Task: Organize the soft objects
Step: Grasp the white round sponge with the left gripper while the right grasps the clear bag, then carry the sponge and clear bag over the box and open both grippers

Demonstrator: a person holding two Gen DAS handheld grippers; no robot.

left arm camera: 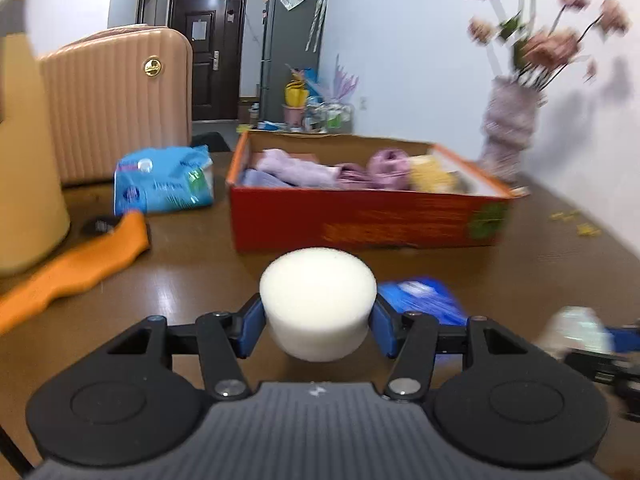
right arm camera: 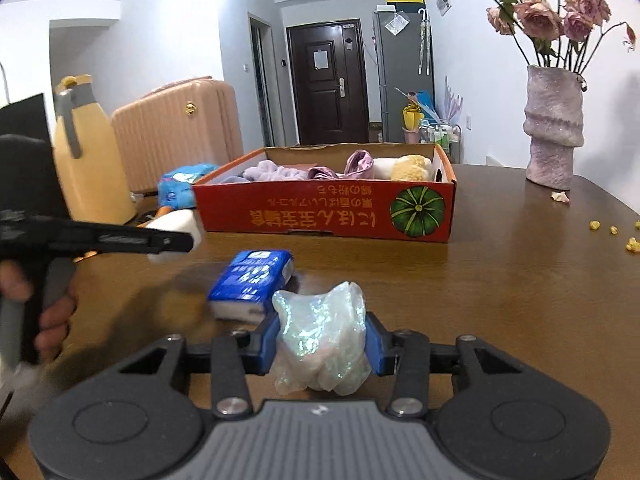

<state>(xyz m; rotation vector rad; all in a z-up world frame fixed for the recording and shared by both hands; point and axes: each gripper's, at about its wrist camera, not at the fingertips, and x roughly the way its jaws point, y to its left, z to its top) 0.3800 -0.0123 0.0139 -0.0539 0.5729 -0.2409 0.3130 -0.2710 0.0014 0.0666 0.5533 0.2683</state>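
**Two tools, each clamped on a soft thing before the red box**

Two views split the scene between them. The left wrist camera shows the left tool (left arm camera: 318, 322) with its blue pads pressed on both sides of a white foam cylinder (left arm camera: 318, 300), held just above the brown surface (left arm camera: 560, 264). Only this view shows the orange cloth (left arm camera: 76, 264) lying at the left and the whole blue plastic pack (left arm camera: 164, 180) beside the pink suitcase (left arm camera: 120, 100); its picture is smeared, so the vase (left arm camera: 508, 132) and flowers are blurred.

The right wrist camera is sharp. Its right tool (right arm camera: 322, 344) grips a crumpled iridescent plastic bag (right arm camera: 322, 340), pads pressing on both sides. Just beyond the bag lies a blue tissue packet (right arm camera: 250, 284) on the surface. This view alone shows the person's hand (right arm camera: 52, 312) on the left tool's handle at the left edge, the white foam peeping past that tool's black finger, a yellow jug (right arm camera: 88, 160), and yellow crumbs (right arm camera: 616, 232) scattered at the right.

Both cameras face the open red cardboard box (right arm camera: 328, 212), which holds lilac cloths (right arm camera: 272, 170), a purple item and a yellow sponge (right arm camera: 412, 168). The pumpkin print and upside-down lettering on its front wall read clearly only from the right.
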